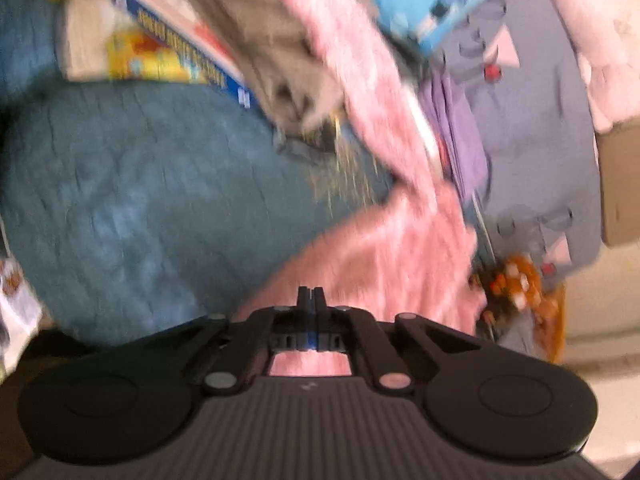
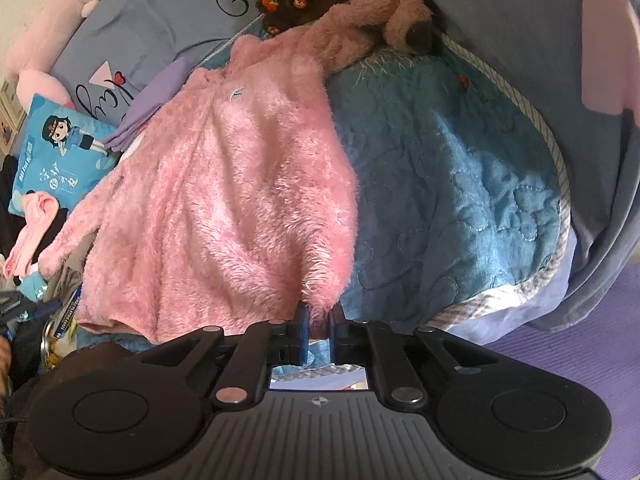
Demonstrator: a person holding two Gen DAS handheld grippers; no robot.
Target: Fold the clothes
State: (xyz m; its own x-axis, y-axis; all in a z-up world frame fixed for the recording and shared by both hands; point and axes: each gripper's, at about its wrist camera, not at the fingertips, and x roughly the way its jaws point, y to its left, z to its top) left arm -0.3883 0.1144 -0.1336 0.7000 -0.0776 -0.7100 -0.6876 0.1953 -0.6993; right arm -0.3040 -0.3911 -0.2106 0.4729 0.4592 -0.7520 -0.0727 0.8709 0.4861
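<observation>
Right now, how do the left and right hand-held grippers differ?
The left hand-held gripper has its jaws fully together, over pink fleece; whether it pinches any is unclear. The right hand-held gripper has a small gap, clamping the pink fleece garment's hem corner. Left view is blurred, right sharp. Both point at that garment.

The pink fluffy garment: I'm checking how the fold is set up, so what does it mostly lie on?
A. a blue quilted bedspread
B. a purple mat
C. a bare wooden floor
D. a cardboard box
A: in the right wrist view the pink fluffy garment is spread over the blue quilted bedspread, its lower corner between the pads of the right gripper.
</observation>
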